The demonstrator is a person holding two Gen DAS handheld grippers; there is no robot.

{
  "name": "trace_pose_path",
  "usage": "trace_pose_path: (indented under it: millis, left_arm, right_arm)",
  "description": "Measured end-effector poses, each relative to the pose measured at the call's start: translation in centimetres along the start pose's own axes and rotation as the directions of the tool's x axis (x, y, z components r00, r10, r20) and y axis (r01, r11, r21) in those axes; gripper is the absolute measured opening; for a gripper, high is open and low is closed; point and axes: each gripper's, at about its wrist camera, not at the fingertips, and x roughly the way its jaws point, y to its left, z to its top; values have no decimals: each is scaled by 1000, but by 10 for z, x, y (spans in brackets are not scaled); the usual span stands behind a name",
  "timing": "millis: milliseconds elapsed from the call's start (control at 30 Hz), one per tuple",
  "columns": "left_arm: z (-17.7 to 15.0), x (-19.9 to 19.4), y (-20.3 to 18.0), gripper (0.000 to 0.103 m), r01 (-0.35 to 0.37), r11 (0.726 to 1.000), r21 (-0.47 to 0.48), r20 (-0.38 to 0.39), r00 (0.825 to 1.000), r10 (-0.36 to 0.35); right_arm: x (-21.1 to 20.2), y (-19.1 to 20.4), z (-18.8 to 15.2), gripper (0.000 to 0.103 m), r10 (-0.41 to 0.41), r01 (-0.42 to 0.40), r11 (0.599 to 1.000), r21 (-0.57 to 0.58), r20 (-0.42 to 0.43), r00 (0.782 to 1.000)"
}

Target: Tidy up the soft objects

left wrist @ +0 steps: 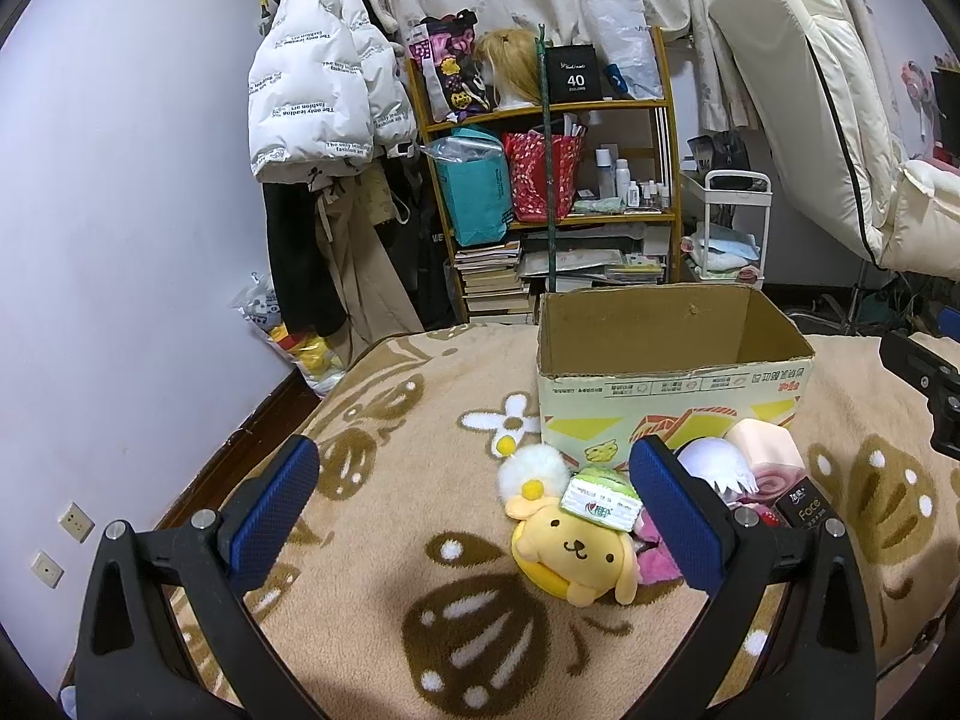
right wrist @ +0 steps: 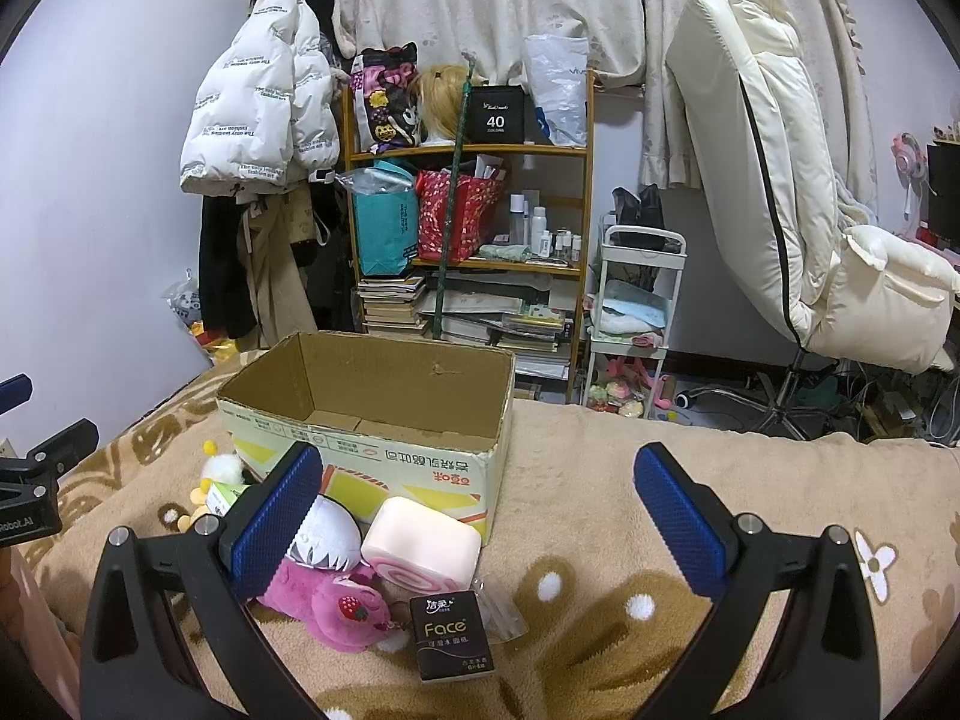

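The left tool's right finger (left wrist: 681, 516) hides most of the pink plush (left wrist: 657, 564); the right tool's left finger (right wrist: 273, 525) covers the white plush (right wrist: 327, 531) at nine o'clock.

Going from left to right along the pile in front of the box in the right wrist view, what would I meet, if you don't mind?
White fluffy pompom → pink strawberry plush → pink swirl-roll cushion and, nearer the camera, the black Face tissue pack, all in front of the cardboard box.

Yellow plush dog (left wrist: 575, 552), pink strawberry plush (right wrist: 327, 603), seemingly flower-patterned tan blanket (left wrist: 384, 516)
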Motion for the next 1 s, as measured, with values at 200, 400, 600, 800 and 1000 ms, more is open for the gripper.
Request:
trace_pose_path:
  millis: [200, 400, 600, 800, 1000]
  left_arm:
    - [0, 0, 1, 102, 1, 1000, -3, 4, 1000, -1]
    - [0, 0, 3, 102, -2, 1000, -5, 6, 1000, 2]
    - [0, 0, 2, 102, -4, 1000, -4, 6, 1000, 4]
    - [0, 0, 2, 102, -4, 1000, -4, 7, 1000, 4]
    - [0, 0, 2, 102, -5, 1000, -4, 7, 1000, 5]
  right_arm:
    - [0, 0, 0, 103, 1, -1, 1000, 0, 0, 1000]
    - [0, 0, 1, 103, 1, -1, 1000, -1, 1, 1000]
    - [0, 0, 1, 103, 1, -1, 1000, 0, 2, 1000]
    - [-1, 4, 2, 103, 1, -1, 1000, -1, 2, 1000]
    - [-1, 2, 2, 103, 0, 0, 1000, -1, 1, 1000]
